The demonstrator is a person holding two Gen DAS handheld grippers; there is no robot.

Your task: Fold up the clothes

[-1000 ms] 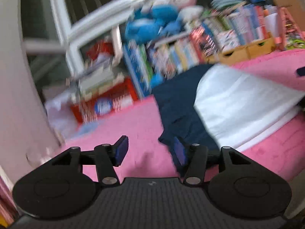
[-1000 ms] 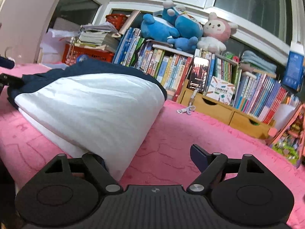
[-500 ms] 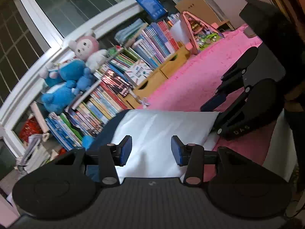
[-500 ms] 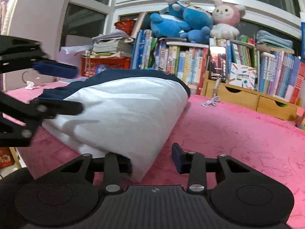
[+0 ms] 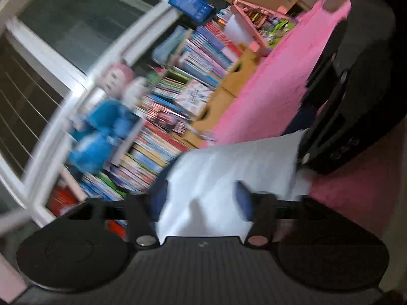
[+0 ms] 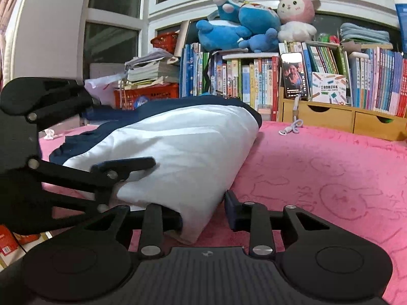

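Observation:
A folded white and navy garment (image 6: 183, 147) lies on the pink bedspread (image 6: 318, 178). At its near corner my right gripper (image 6: 201, 213) is still closing. The left finger is buried under the white fold and the right pad touches the fold's edge. From the left comes my left gripper (image 6: 132, 180), rolled on its side, one finger lying over the white cloth and the other below it. In the blurred left wrist view the white cloth (image 5: 229, 165) fills the gap between the left gripper's (image 5: 199, 203) opening jaws. The right gripper's fingers (image 5: 328, 117) show at the cloth's far corner.
A bookshelf (image 6: 254, 81) with plush toys (image 6: 241, 25) on top lines the far side of the bed. Wooden drawers (image 6: 330, 117) with a propped phone (image 6: 293, 76) stand at the back right, a cable (image 6: 292, 127) lies before them, and a red basket (image 6: 145, 96) is at the back left.
My left gripper swung from the bed's left end to the garment's near edge, rolled over, and its jaws widened around the white cloth. My right gripper's jaws narrowed onto the near corner.

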